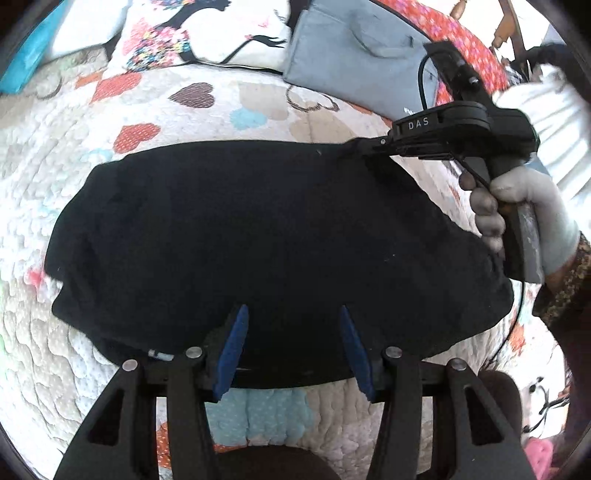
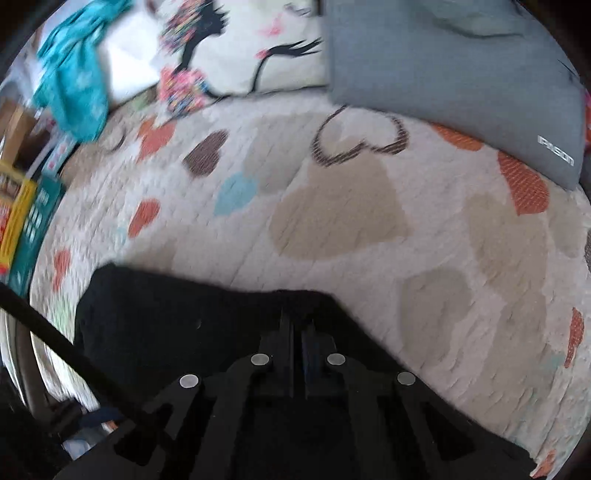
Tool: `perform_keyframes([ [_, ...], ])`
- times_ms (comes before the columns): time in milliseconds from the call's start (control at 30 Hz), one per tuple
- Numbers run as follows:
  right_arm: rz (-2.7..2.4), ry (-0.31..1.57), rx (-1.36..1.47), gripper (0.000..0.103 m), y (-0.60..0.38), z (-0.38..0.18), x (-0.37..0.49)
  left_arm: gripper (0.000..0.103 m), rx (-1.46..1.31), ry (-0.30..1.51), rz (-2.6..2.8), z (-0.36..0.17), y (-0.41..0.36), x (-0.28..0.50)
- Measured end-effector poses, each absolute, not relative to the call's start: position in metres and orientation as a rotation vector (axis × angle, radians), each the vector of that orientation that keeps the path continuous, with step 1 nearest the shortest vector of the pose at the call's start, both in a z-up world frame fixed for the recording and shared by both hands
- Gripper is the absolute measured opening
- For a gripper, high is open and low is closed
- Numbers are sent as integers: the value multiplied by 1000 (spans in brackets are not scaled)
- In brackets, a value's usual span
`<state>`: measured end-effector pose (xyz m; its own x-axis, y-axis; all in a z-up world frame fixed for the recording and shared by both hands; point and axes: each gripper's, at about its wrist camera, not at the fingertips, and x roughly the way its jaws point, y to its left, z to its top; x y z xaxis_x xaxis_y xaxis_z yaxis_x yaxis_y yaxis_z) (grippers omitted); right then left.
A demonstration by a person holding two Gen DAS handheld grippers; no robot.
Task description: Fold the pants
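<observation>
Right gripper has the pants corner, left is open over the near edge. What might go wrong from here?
The right gripper pinches only the far corner of the black pants, so pulling may slide the whole bundle over the quilt. The left gripper is open and holds nothing down. The black cable might snag.

The pants [image 1: 258,229] lie spread across the middle of the bed [image 1: 55,369], on top of the quilt [image 1: 221,110]. Behind them, a pillow [image 1: 207,33] sits to the left and a cushion [image 1: 354,55] to the right. The right gripper [image 1: 364,146] meets the pants' far right edge; the left gripper [image 1: 291,332] stands over their near edge.
</observation>
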<state>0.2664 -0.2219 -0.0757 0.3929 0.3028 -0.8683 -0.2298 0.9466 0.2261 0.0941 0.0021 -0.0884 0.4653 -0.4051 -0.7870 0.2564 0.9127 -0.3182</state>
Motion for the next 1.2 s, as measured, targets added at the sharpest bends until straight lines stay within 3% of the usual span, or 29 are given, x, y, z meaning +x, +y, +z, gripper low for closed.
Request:
perform_keyframes([
  [333,250,1179,144,2,-223,-99,297,57,-354,990,-352,-74,65,72],
  [433,107,1121,103,18,-235,-83,297,58,-412,987,-304,-72,91,63],
  [667,274,1076,153,19,-215,-34,250,59,-489,969,-152,-83,147,48],
  [800,529,1125,12,33,-137,-41,204,59,-508,956,-62,-86,174,37],
  [967,728,1089,-242,34,-28,-65,153,59,-544,927,10,-84,209,20],
  [1167,732,1000,-407,33,32,-92,142,59,-616,906,55,-88,239,10],
  [1200,710,1016,-420,19,35,-98,145,59,-621,904,56,-89,241,9],
])
